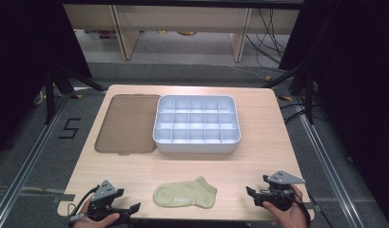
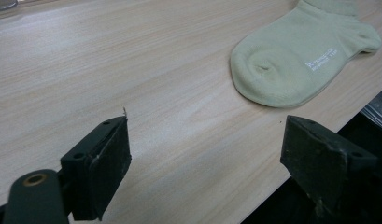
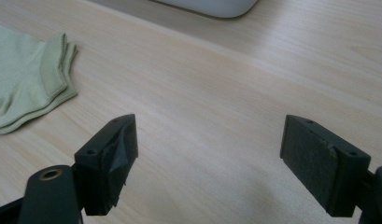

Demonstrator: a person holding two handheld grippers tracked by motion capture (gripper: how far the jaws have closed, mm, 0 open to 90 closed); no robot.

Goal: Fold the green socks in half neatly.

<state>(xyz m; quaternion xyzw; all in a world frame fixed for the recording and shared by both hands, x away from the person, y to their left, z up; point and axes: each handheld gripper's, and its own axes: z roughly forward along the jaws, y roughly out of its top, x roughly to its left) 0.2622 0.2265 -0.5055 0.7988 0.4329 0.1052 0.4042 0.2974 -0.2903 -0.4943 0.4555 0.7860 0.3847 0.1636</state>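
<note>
Pale wooden table (image 1: 258, 156) bears a flat olive-green sock (image 1: 185, 194) between both gaping, empty tools.

Bare tabletop (image 1: 135, 175) lies open on both sides of the sock (image 1: 185, 194), which rests flat near the front edge between the left gripper (image 1: 128, 209) and the right gripper (image 1: 253, 195); each has unblocked wood up to it. A broad clear strip runs between the sock and the compartment tray (image 1: 197, 142). The tray's raised walls and the flat brown lid (image 1: 125, 123) just beside it take up the far half.
</note>
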